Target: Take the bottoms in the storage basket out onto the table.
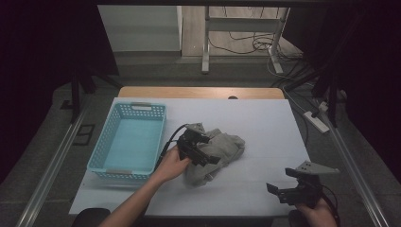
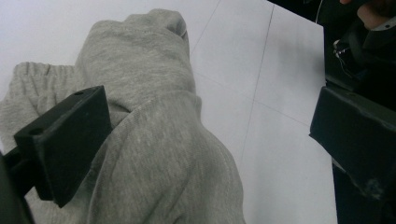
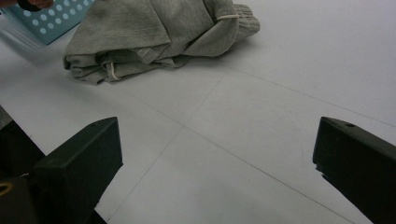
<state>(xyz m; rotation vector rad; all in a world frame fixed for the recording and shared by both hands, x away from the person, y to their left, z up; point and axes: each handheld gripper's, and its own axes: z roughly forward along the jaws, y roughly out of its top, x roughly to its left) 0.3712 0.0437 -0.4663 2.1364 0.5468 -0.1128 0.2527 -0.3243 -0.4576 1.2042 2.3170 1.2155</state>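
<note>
My black left gripper (image 1: 201, 146) rests on a plain heather-grey garment (image 1: 222, 150) with pale stitching, my black right gripper (image 1: 283, 191) hangs over the white table cover (image 1: 265, 127), and the basket (image 1: 124, 168) is light blue with perforated walls.

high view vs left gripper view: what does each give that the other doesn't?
High view alone: the light blue basket left of the grey garment, the left gripper over the garment's near-left part, and the floor, cables and desk frame past the table's far edge. Left gripper view alone: its own jaws wide open, one jaw against the garment's fleece, folds up close. Both: garment, white table cover, and the right gripper.
</note>
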